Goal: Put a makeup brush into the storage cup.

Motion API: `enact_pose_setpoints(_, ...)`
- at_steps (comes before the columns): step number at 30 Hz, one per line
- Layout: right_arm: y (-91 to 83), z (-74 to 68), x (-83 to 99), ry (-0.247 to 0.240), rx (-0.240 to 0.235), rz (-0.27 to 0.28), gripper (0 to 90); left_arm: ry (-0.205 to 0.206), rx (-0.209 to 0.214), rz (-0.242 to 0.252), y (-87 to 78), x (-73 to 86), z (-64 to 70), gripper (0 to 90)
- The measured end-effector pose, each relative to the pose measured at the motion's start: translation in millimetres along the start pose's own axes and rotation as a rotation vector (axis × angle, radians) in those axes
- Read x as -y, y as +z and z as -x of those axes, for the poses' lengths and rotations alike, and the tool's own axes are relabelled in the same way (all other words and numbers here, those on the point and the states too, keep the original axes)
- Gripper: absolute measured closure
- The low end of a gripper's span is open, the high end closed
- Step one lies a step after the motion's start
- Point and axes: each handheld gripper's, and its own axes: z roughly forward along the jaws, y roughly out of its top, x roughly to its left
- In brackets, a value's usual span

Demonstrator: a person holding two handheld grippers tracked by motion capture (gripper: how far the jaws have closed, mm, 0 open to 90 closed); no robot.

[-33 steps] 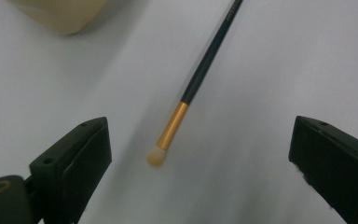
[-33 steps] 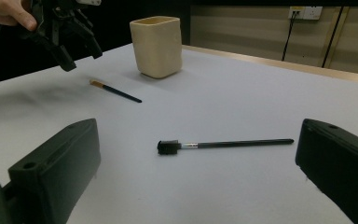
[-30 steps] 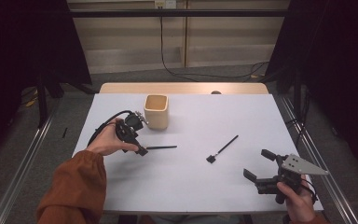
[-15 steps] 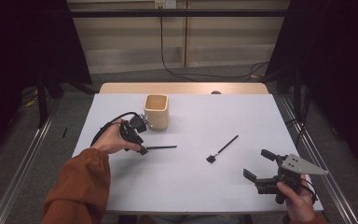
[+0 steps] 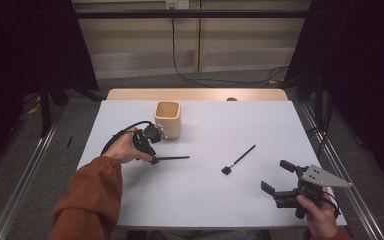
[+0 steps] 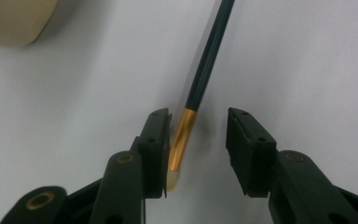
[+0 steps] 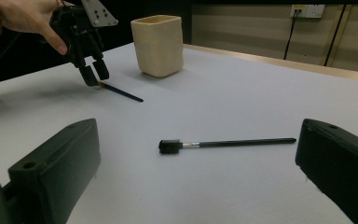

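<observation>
Right gripper (image 5: 279,180) near the table's (image 5: 215,210) front edge, jaws spread wide on nothing, black-headed brush (image 5: 238,160) lying just beyond, left gripper (image 5: 153,160) tipped down, jaws apart around the gold-banded brush (image 6: 200,88), one jaw touching it, cream cup (image 5: 167,119) farthest back.

A rust-orange sleeve (image 5: 87,192) covers the left forearm; both black claws have brass-ringed pivot screws.

Light from overhead falls evenly on my white table (image 5: 220,200), bright against a dim, near-black room, casting soft shadows beneath my left gripper (image 5: 152,160) and arm, while my left gripper view shows the brush (image 6: 200,88) blurred.
</observation>
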Motion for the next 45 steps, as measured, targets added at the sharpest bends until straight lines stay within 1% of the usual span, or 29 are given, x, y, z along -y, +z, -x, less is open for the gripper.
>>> enact_pose_setpoints(1, 0.1, 0.0, 0.0, -0.001, -0.001, 0.0, 0.0, -0.002, 0.004, 0.0, 0.7, -0.1, 0.0, 61.4)
enact_pose_setpoints(3, 0.2, 0.0, 0.1, -0.002, -0.001, -0.001, 0.0, 0.01, 0.01, -0.012, 2.6, -0.7, -0.4, 63.4)
enact_pose_setpoints(4, 0.2, 0.0, 0.1, -0.003, -0.001, -0.001, 0.0, 0.014, 0.002, -0.019, 3.7, -1.2, -0.3, 63.7)
enact_pose_setpoints(5, 0.1, 0.0, 0.1, -0.003, -0.001, -0.002, 0.0, 0.011, 0.0, -0.014, 5.1, -1.5, 0.1, 64.8)
enact_pose_setpoints(7, 0.1, 0.0, 0.1, -0.002, -0.002, -0.001, 0.0, 0.005, -0.007, -0.021, 9.9, -2.3, -0.3, 68.5)
enact_pose_setpoints(8, 0.2, 0.0, 0.1, -0.002, -0.001, -0.001, 0.0, 0.003, -0.001, -0.03, 10.0, -3.3, -1.1, 68.8)
enact_pose_setpoints(9, 0.2, -0.1, 0.1, -0.002, 0.0, -0.001, 0.0, 0.013, 0.002, -0.041, 9.4, -4.2, -1.0, 69.2)
enact_pose_setpoints(10, 0.0, -0.3, 0.2, -0.001, 0.001, -0.003, 0.0, 0.016, -0.013, -0.043, 10.3, -4.9, 0.6, 69.4)
enact_pose_setpoints(11, -0.1, -0.5, 0.2, 0.001, 0.0, -0.001, 0.0, 0.014, -0.016, -0.045, 10.8, -5.3, 0.8, 69.5)
enact_pose_setpoints(14, -0.2, -0.9, 0.3, 0.0, -0.003, -0.003, 0.0, 0.016, 0.001, -0.035, 10.5, -3.1, -1.5, 71.2)
enact_pose_setpoints(17, -0.3, -1.1, 0.3, -0.005, -0.003, -0.003, 0.0, -0.007, 0.001, -0.024, 10.6, -2.0, -5.4, 76.7)
enact_pose_setpoints(19, 0.0, -1.0, 0.3, -0.004, -0.003, -0.005, 0.0, -0.014, 0.01, -0.018, 10.6, -1.5, -7.2, 79.4)
enact_pose_setpoints(20, 0.2, -1.1, 0.5, -0.003, -0.002, -0.009, 0.0, -0.01, 0.014, -0.024, 10.0, -1.4, -8.1, 80.5)
enact_pose_setpoints(23, 0.8, -1.2, 0.9, -0.007, -0.004, -0.013, 0.0, -0.009, 0.016, -0.018, 9.9, -0.7, -8.5, 83.9)
enact_pose_setpoints(25, 0.8, -1.2, 0.8, -0.006, -0.004, -0.014, 0.0, -0.012, 0.019, -0.019, 9.8, -0.8, -9.1, 84.2)
enact_pose_setpoints(26, 0.5, -1.2, 0.9, -0.008, -0.004, -0.014, 0.0, -0.021, 0.028, -0.017, 9.3, -0.7, -9.9, 84.2)
enact_pose_setpoints(28, 0.3, -1.4, 0.9, -0.007, -0.005, -0.013, 0.0, -0.035, 0.023, -0.007, 9.6, 0.2, -10.3, 84.2)
enact_pose_setpoints(31, 1.4, -1.8, 1.4, -0.01, -0.008, -0.021, 0.0, -0.042, 0.04, -0.006, 8.5, 0.9, -12.2, 84.2)
enact_pose_setpoints(32, 1.4, -1.9, 1.2, -0.01, -0.007, -0.02, 0.0, -0.047, 0.035, -0.002, 8.7, 1.1, -11.9, 84.2)
enact_pose_setpoints(34, 1.2, -1.8, 1.3, -0.011, -0.007, -0.021, 0.0, -0.06, 0.042, 0.008, 8.6, 1.9, -12.8, 84.2)
enact_pose_setpoints(35, 1.2, -1.7, 1.3, -0.009, -0.006, -0.02, 0.0, -0.058, 0.038, 0.006, 8.5, 2.0, -13.1, 84.2)
enact_pose_setpoints(36, 1.3, -1.6, 1.3, -0.009, -0.006, -0.02, 0.0, -0.096, 0.038, 0.03, 9.8, 2.3, -11.3, 84.2)
enact_pose_setpoints(37, 1.4, -1.6, 1.2, -0.009, -0.007, -0.02, 0.0, -0.074, 0.04, 0.013, 8.5, 2.5, -13.2, 84.2)
enact_pose_setpoints(39, 2.1, -1.8, 1.3, -0.009, -0.009, -0.022, 0.0, -0.081, 0.046, 0.016, 7.4, 3.1, -13.7, 84.2)
enact_pose_setpoints(40, 2.3, -1.8, 1.3, -0.011, -0.009, -0.025, 0.0, -0.103, 0.056, 0.034, 7.9, 3.6, -12.5, 84.3)
enact_pose_setpoints(41, 2.3, -1.8, 1.2, -0.01, -0.01, -0.025, 0.0, -0.088, 0.054, 0.026, 6.8, 3.6, -13.3, 84.3)
enact_pose_setpoints(43, 2.1, -1.7, 1.2, -0.01, -0.011, -0.024, 0.0, -0.092, 0.068, 0.049, 6.3, 3.7, -11.7, 84.3)
enact_pose_setpoints(44, 2.0, -1.7, 1.2, -0.008, -0.011, -0.022, 0.0, -0.095, 0.061, 0.05, 5.6, 3.4, -10.7, 84.3)
enact_pose_setpoints(45, 1.8, -1.6, 1.1, -0.008, -0.009, -0.02, 0.0, -0.098, 0.064, 0.055, 5.2, 3.3, -10.1, 84.3)
